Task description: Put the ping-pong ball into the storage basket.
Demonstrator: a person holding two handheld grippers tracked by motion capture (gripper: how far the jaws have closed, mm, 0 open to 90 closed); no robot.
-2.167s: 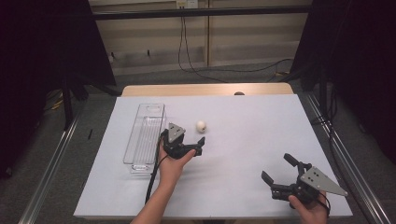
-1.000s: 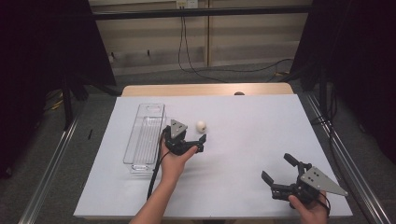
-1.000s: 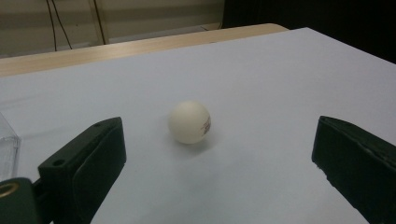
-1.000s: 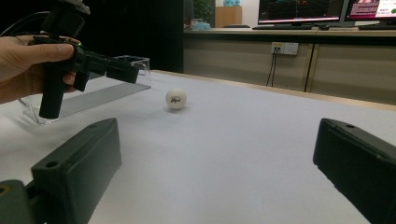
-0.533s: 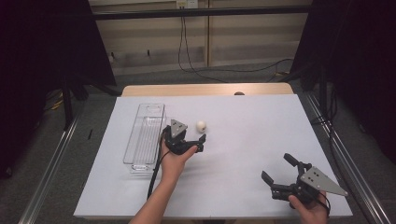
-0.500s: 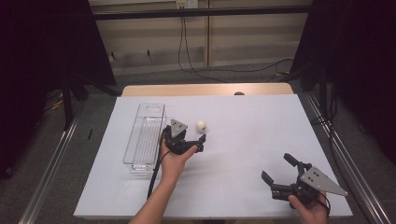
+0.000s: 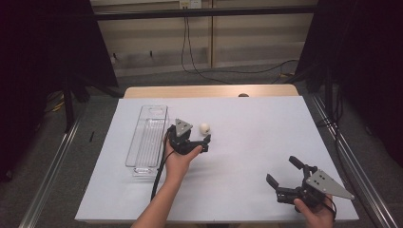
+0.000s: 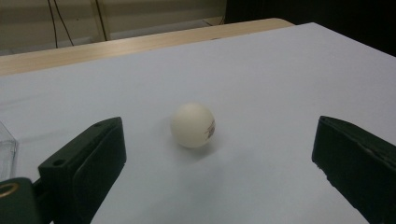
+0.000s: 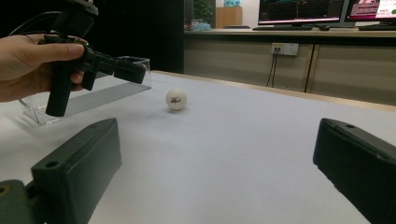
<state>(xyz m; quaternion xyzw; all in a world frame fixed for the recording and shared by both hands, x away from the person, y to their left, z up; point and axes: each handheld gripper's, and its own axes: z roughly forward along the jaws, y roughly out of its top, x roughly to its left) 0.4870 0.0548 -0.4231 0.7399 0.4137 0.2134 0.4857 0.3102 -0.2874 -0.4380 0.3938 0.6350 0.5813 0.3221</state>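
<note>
The left gripper (image 7: 189, 137) is lining its spread jaws on the ball (image 8: 193, 125); the right gripper (image 7: 286, 174) is waiting, jaws spread.

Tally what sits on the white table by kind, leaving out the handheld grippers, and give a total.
Ping-pong ball: 1
Clear plastic tray: 1
Total: 2
</note>
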